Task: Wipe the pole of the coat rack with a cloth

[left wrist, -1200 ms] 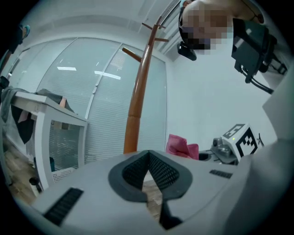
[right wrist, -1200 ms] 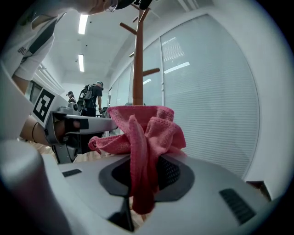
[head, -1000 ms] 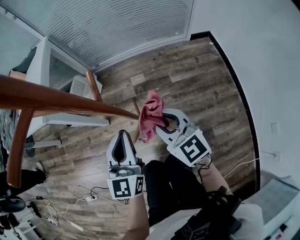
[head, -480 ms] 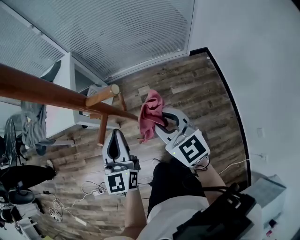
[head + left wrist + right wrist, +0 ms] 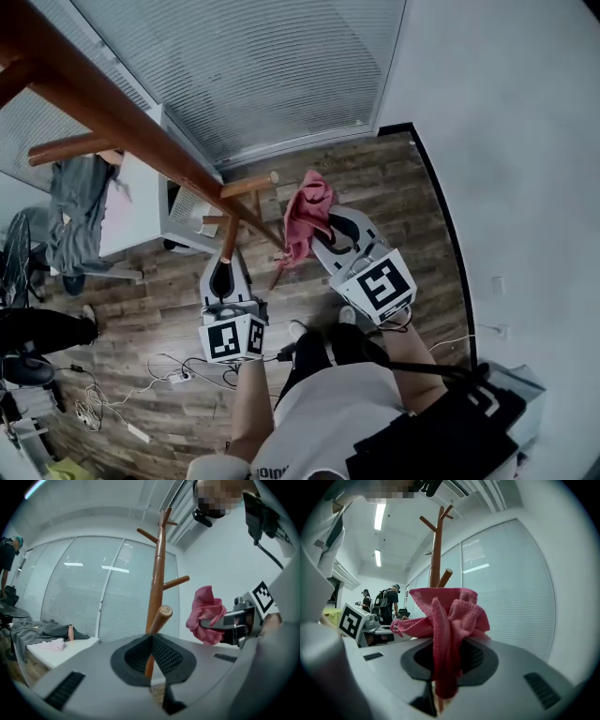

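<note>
Floor: wood planks (image 5: 394,178), cables (image 5: 178,370), white table (image 5: 131,211).
Coat rack pole (image 5: 127,120): slants between grippers.
Left hand-held gripper (image 5: 223,270): jaws together, empty.
Right hand-held gripper (image 5: 323,239): clamps pink cloth (image 5: 305,211).

Your cloth (image 5: 450,616) is covering the jaws gripping it; the pole (image 5: 112,111) is running off the head view's top-left corner.

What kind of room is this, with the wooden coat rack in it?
Probably an office. Tall windows covered by white blinds, a white desk beside them, and long ceiling strip lights all point that way.
</note>
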